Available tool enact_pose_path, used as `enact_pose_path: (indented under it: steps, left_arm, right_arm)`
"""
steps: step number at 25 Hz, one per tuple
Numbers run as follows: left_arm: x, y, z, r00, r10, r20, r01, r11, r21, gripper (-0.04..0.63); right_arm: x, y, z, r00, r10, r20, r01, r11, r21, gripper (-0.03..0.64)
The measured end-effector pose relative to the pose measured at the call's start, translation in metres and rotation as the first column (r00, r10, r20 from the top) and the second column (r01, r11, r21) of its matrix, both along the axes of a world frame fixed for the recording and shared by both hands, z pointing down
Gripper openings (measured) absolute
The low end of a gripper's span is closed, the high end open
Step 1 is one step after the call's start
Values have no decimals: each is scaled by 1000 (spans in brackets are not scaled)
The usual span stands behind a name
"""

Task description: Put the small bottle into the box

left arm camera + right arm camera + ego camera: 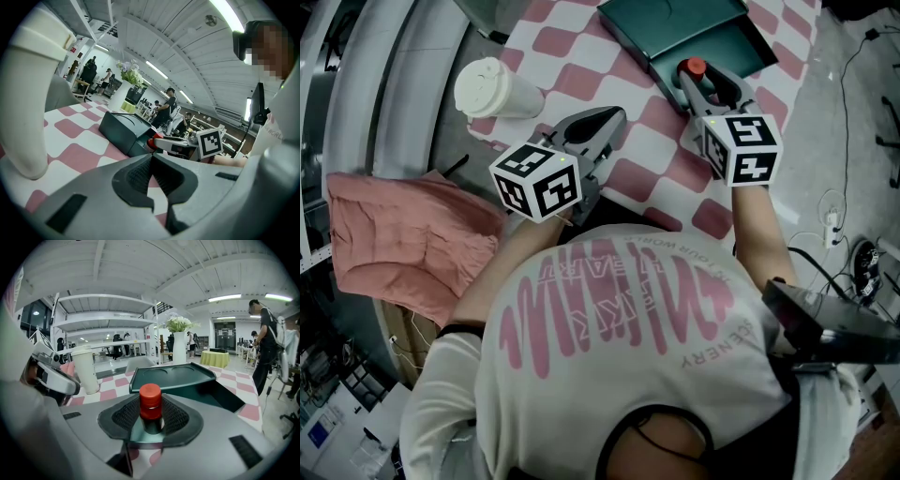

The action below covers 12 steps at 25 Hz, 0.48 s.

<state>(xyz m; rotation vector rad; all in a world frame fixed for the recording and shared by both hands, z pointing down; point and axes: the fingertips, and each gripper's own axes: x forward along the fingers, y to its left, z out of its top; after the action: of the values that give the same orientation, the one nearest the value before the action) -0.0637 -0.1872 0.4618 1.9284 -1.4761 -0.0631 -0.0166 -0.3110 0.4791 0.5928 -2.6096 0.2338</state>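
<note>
Checkered table (647, 178) carries the dark box (670, 23). At the box's near edge, R gripper (697, 82) is clamped on the small bottle (150, 404), red cap up. L gripper (614, 117), left of box: jaws together, nothing betw. them.

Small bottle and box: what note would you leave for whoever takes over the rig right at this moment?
Left gripper: shut, empty, low over the checked table.
Right gripper: shut on the small bottle, upright, red cap on top.
Box: on the table just beyond the bottle; it looks open.
Done: bottle is in the grip, at the box's near edge.
Left: carry it over the opening, set it inside, let go.
</note>
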Motion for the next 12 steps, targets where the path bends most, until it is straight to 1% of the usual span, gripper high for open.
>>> enact_pose_path:
  steps: [7, 12]
  left_arm:
    - [6, 2, 2, 1000, -20, -3, 20, 1000, -2, 8]
    - [8, 10, 6, 999, -54, -6, 54, 998, -12, 8]
  right_arm:
    - [1, 1, 0, 999, -30, -15, 29, 1000, -10, 138]
    - [1, 1, -1, 999, -44, -12, 44, 999, -11, 138]
